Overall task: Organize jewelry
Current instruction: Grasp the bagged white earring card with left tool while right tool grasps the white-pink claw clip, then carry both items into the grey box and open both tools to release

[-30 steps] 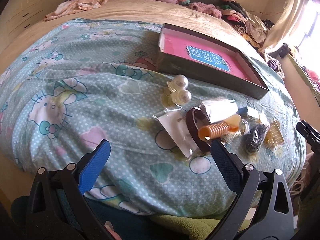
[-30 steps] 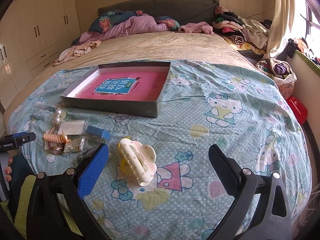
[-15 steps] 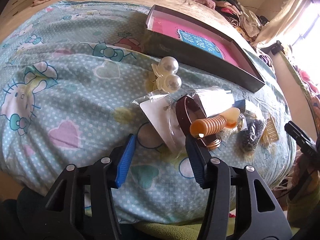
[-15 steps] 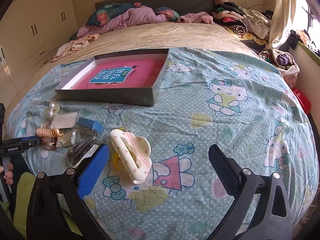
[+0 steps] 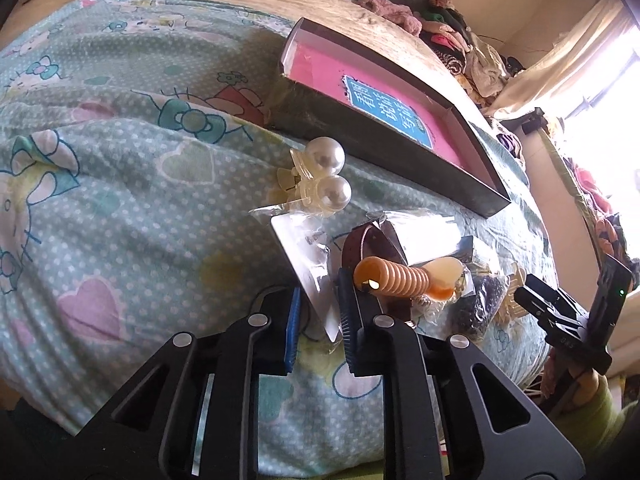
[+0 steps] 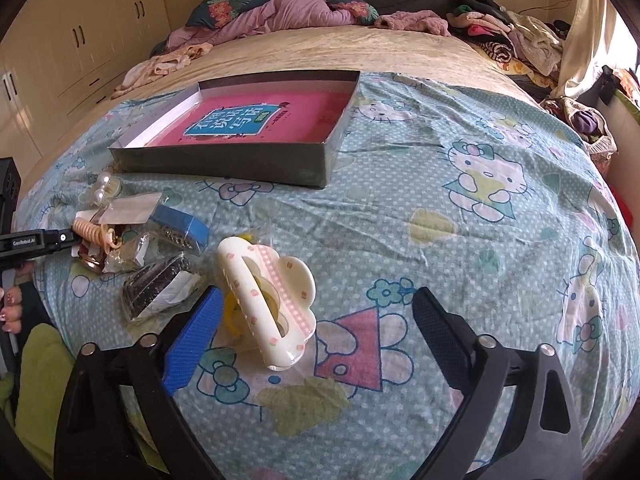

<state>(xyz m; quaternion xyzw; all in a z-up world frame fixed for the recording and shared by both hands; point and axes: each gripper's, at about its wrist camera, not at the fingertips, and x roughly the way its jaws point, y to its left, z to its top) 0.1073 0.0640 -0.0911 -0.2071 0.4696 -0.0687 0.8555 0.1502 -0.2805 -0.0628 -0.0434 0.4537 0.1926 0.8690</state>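
My left gripper (image 5: 320, 322) is shut on the near corner of a clear packet with a white card (image 5: 308, 252). The packet lies on the bed in a heap with a pearl hair claw (image 5: 320, 176), a brown bangle (image 5: 360, 244) and an orange ribbed clip (image 5: 396, 280). The jaws of my right gripper (image 6: 318, 300) are closing, still wide. A white cloud-shaped hair claw (image 6: 268, 292) lies between the fingers, and neither pad presses on it. A shallow grey box with a pink floor (image 6: 224, 164) sits further up the bed.
The heap also holds a packet of black beads (image 6: 156, 284) and a small blue box (image 6: 184, 226). Bedding and clothes are piled at the head of the bed (image 6: 280, 12) and its right side. The blanket drops off at the near edge.
The left jaws went from wide open to shut on the packet's corner as the gripper moved in and down. The right gripper sank toward the white hair claw and its jaws narrowed slightly.
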